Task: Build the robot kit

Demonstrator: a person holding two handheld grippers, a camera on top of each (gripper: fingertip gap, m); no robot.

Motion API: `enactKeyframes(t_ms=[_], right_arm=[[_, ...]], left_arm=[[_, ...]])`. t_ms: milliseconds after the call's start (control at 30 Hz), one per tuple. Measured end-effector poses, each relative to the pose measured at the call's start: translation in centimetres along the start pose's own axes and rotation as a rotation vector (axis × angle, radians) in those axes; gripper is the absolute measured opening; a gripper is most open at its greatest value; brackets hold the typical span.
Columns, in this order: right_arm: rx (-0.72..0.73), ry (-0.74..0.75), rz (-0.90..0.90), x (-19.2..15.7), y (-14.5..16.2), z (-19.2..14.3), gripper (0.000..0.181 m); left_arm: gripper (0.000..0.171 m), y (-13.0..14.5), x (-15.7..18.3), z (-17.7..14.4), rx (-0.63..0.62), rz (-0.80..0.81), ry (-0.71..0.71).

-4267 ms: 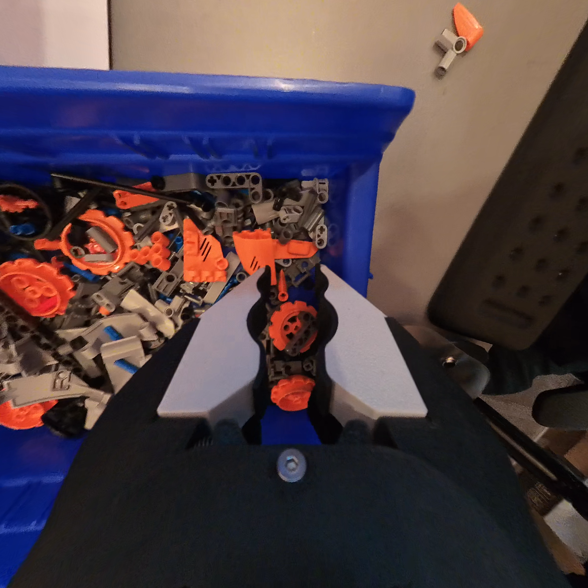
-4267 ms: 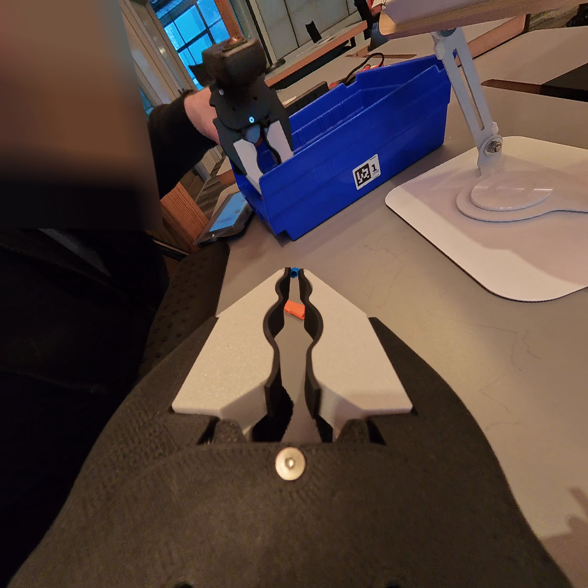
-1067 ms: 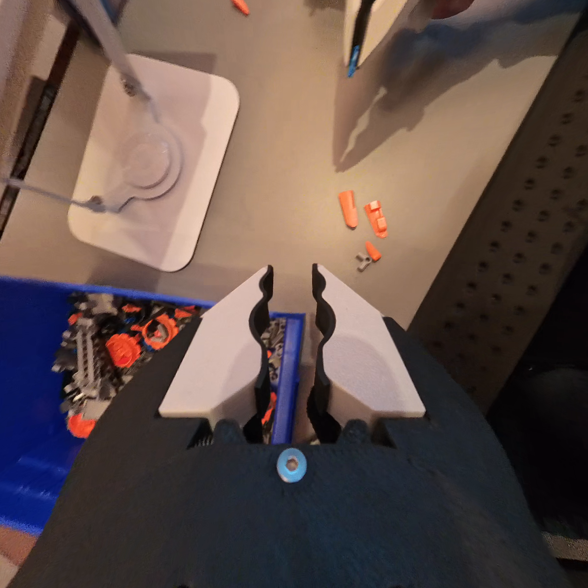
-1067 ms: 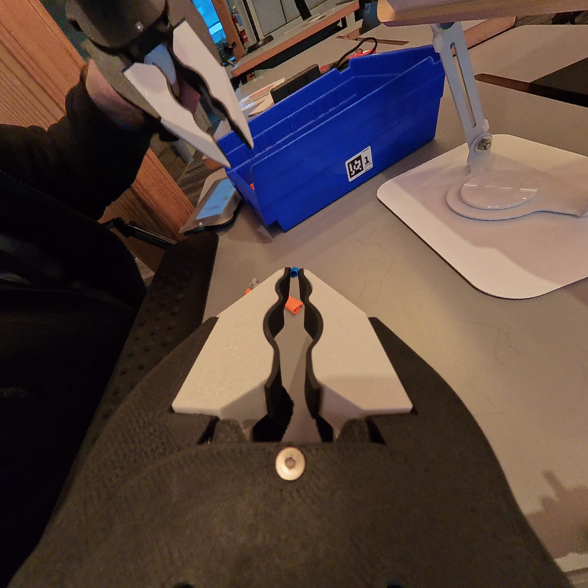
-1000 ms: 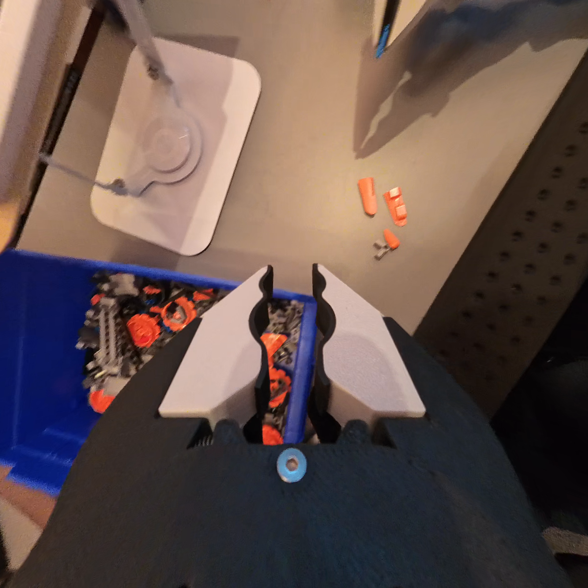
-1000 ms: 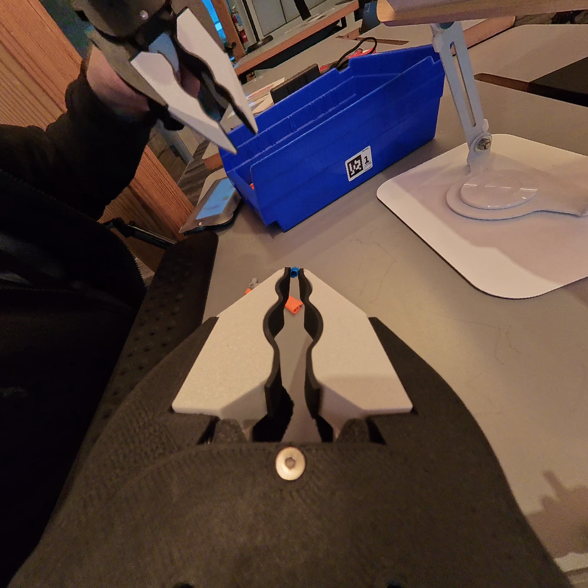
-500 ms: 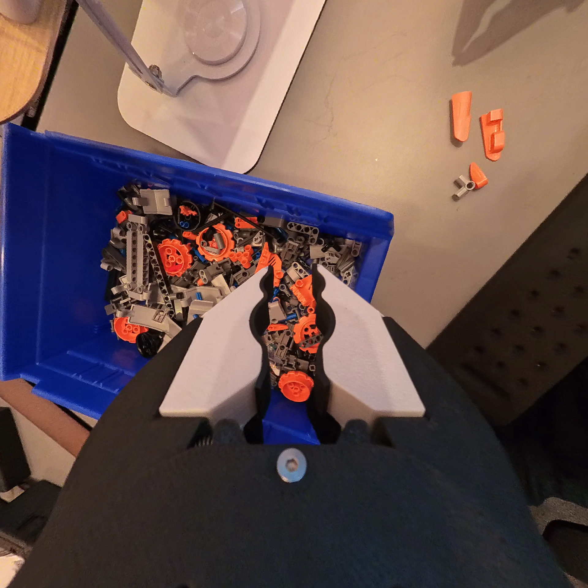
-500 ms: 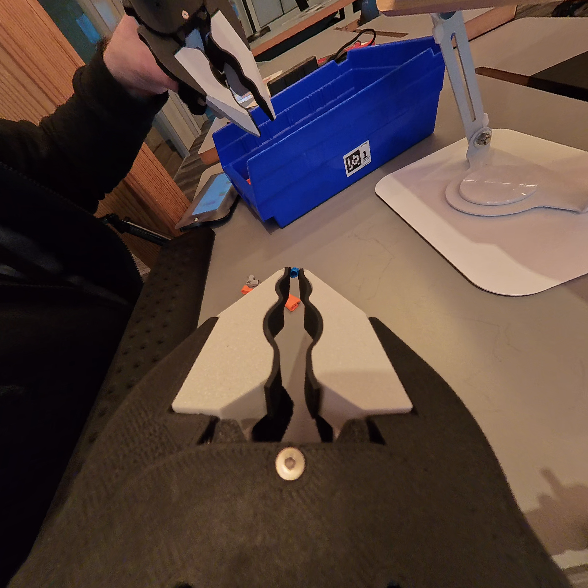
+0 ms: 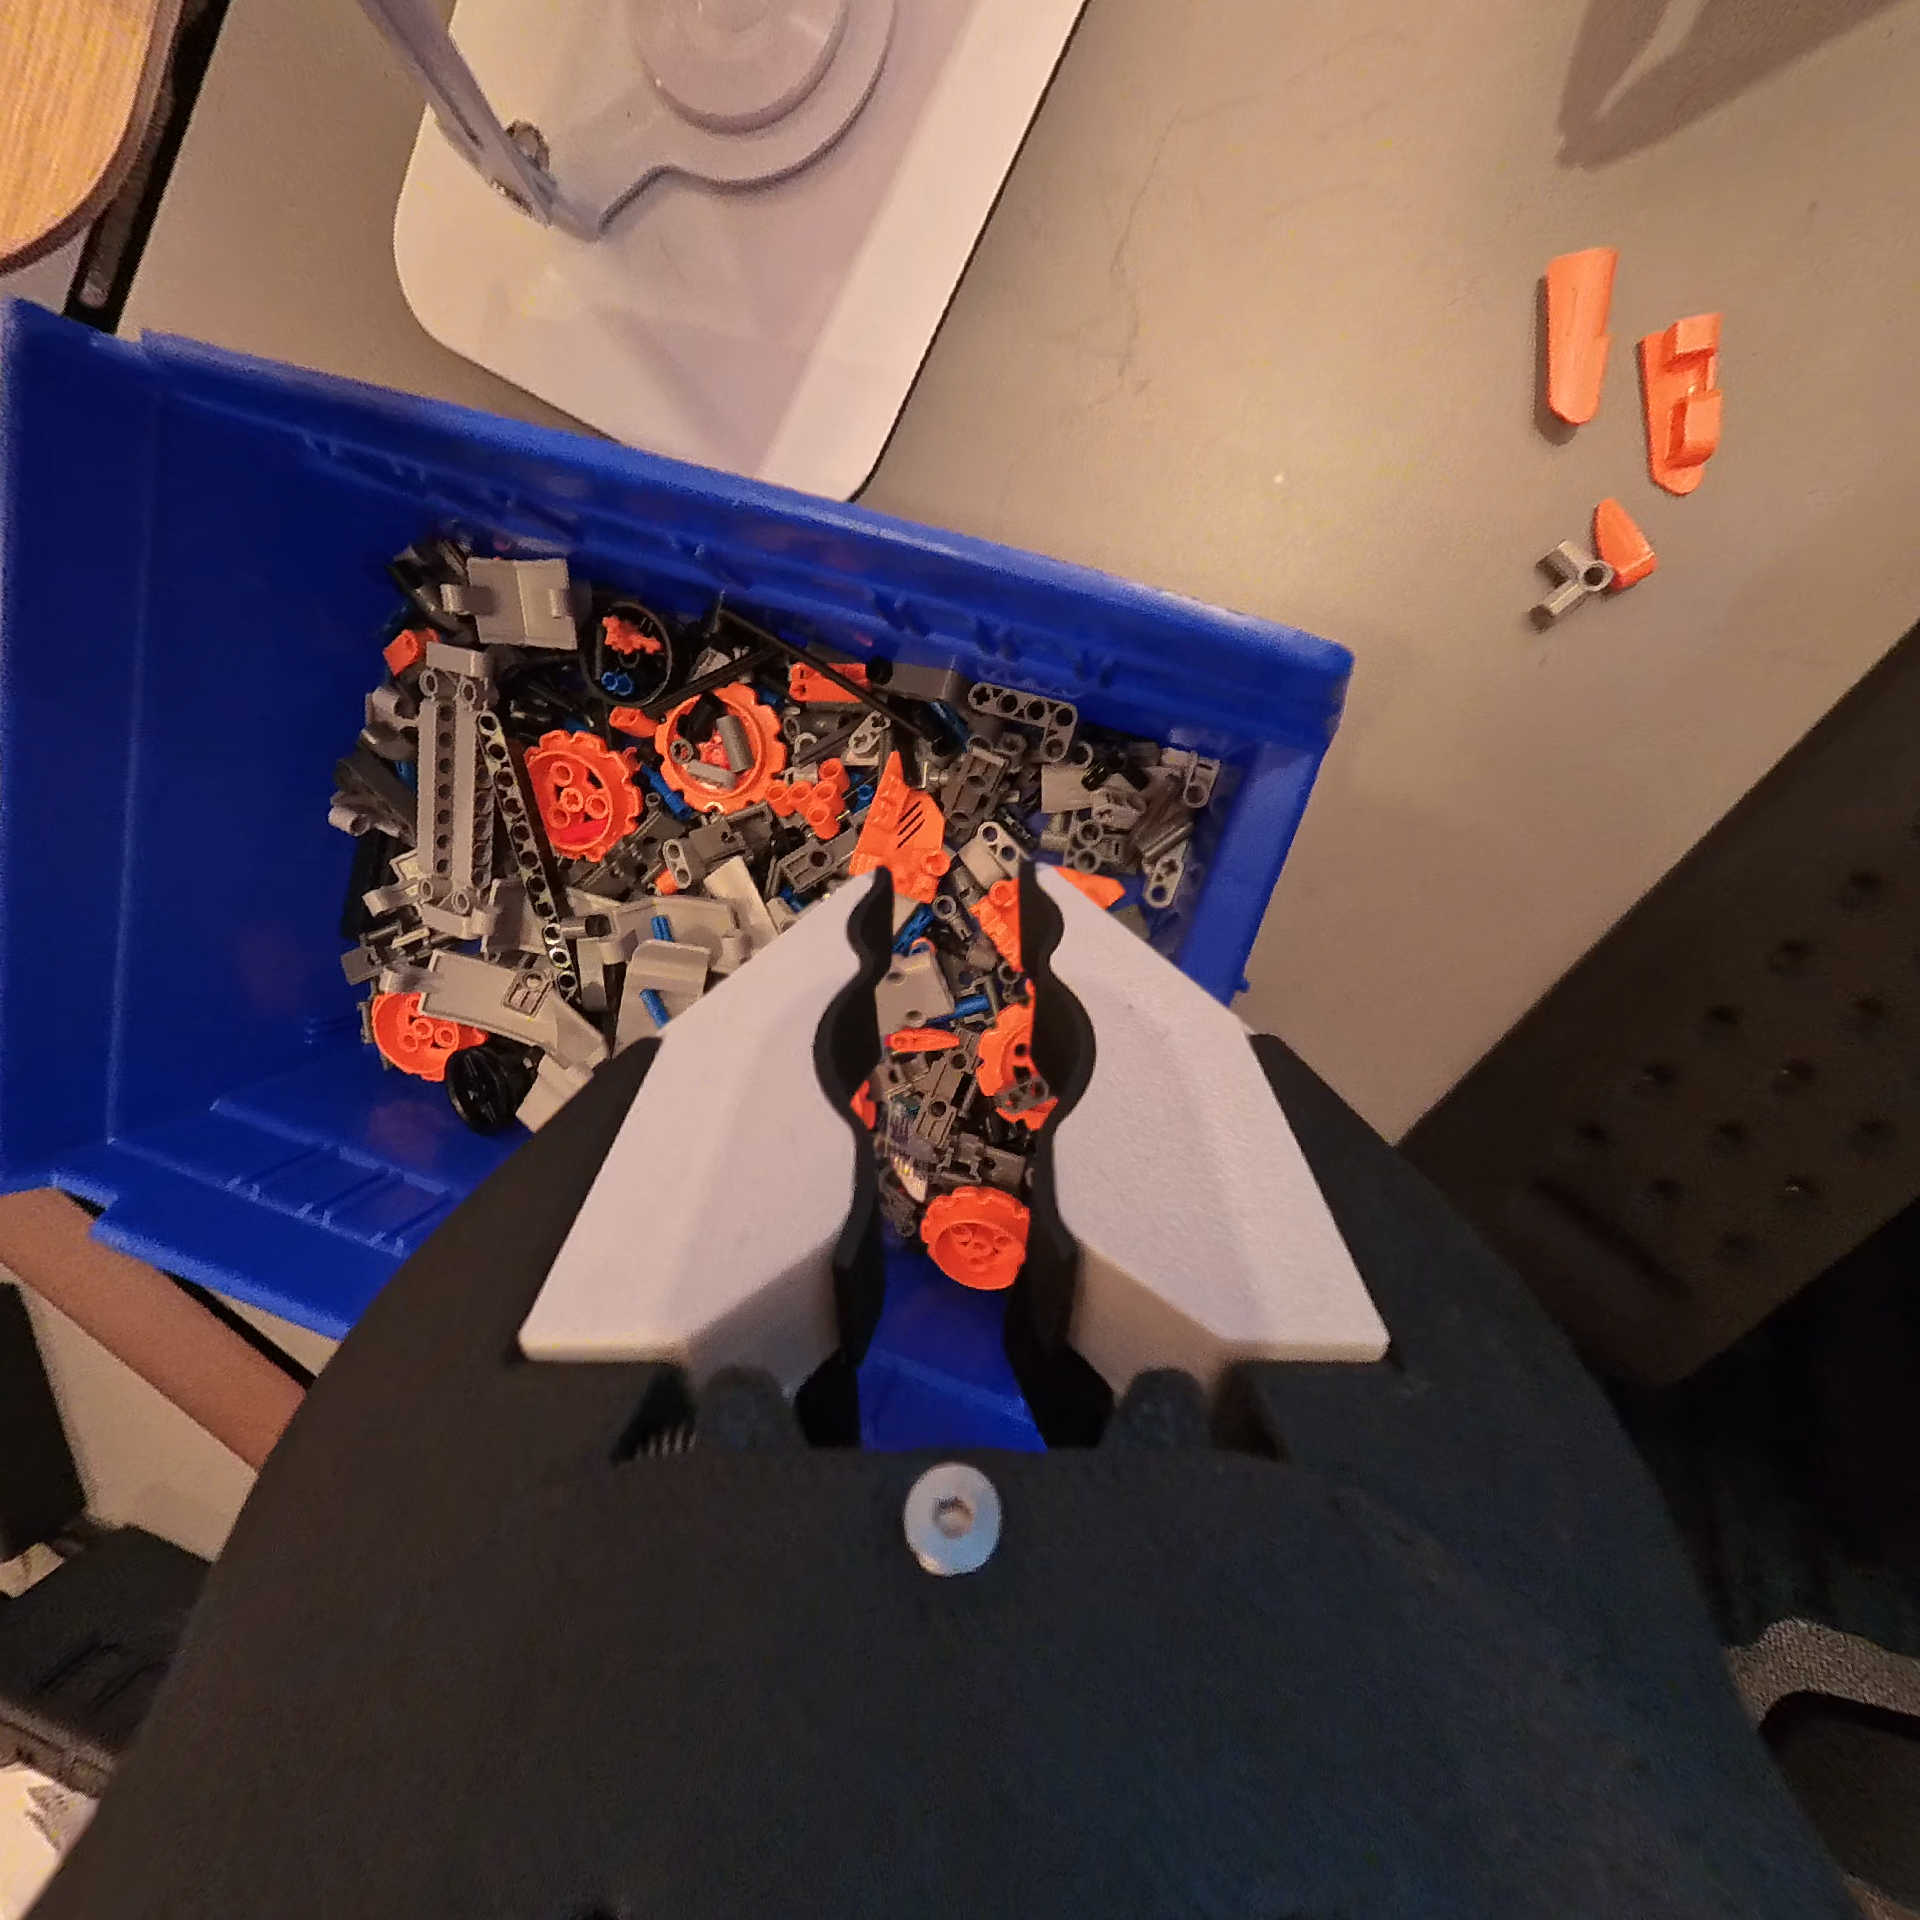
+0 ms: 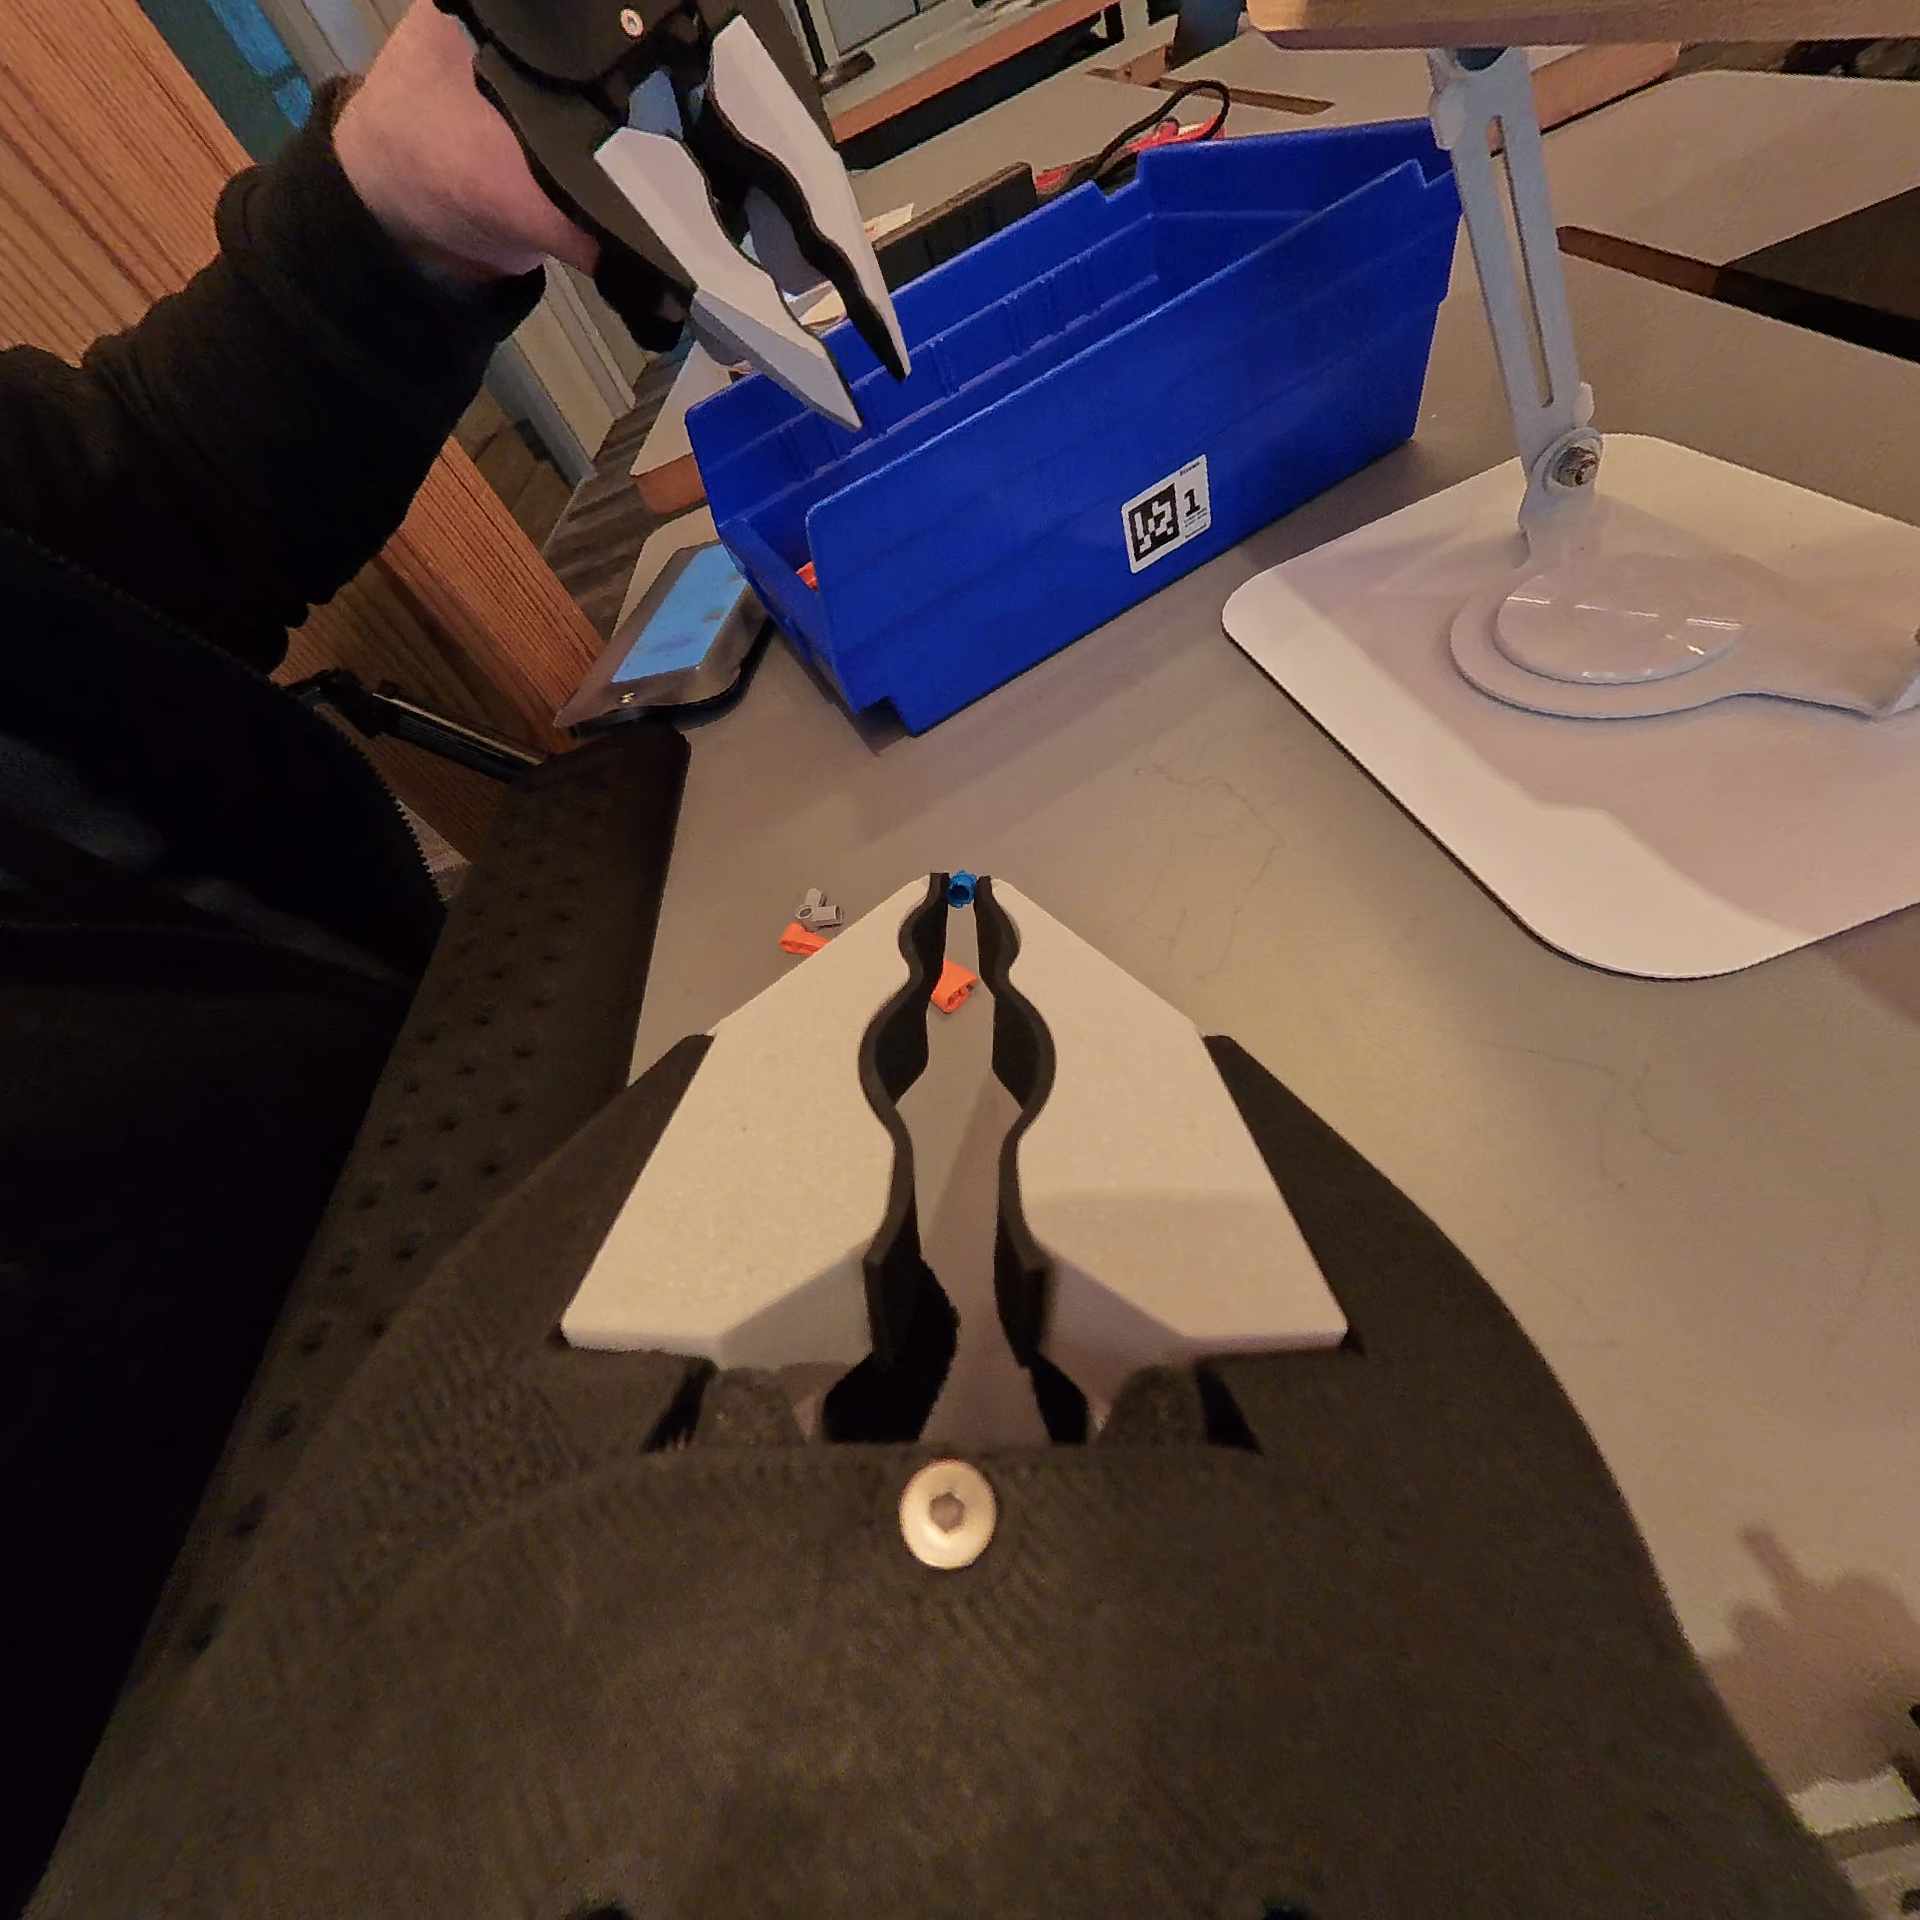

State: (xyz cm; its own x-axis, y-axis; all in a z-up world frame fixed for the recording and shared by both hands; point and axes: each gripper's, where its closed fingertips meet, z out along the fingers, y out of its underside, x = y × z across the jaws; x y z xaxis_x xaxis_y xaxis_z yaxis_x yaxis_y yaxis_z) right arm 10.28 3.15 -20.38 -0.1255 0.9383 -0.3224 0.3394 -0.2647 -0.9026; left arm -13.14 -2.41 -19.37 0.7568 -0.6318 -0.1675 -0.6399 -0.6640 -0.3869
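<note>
The left gripper hangs with jaws spread above the blue bin of pieces. The right gripper pinches one small blue pin at its tips. At two o'clock from the bin, three orange pieces and one grey connector lie on the table.

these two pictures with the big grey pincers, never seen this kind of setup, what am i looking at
There is no robot here. A person holds a hand-operated two-finger gripper in each hand, and each gripper carries a camera looking forward along its fingers.

The left wrist view looks down from above. The left gripper is open and empty, hovering over a blue bin full of orange, grey and black building pieces. Beside the bin, on the grey table, lie a few loose orange pieces and a small grey connector.

The right wrist view looks across the table. The right gripper is shut on a small blue piece at its fingertips. Farther off you see the person's hand holding the left gripper above the bin, and a white stand to the right.
</note>
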Motion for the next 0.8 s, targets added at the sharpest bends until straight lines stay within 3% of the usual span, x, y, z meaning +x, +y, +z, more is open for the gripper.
enactKeyframes(t_ms=[500,800], right_arm=[[-0.031,0.008,-0.006,0.2,0.7,0.4,0.003],[-0.044,0.009,-0.002,0.3,1.0,0.6,0.003]], left_arm=[[0.022,5.8,-4.0,0.9,-0.116,-0.091,0.023],[0.019,6.4,-2.8,3.6,-0.146,-0.034,0.108]])
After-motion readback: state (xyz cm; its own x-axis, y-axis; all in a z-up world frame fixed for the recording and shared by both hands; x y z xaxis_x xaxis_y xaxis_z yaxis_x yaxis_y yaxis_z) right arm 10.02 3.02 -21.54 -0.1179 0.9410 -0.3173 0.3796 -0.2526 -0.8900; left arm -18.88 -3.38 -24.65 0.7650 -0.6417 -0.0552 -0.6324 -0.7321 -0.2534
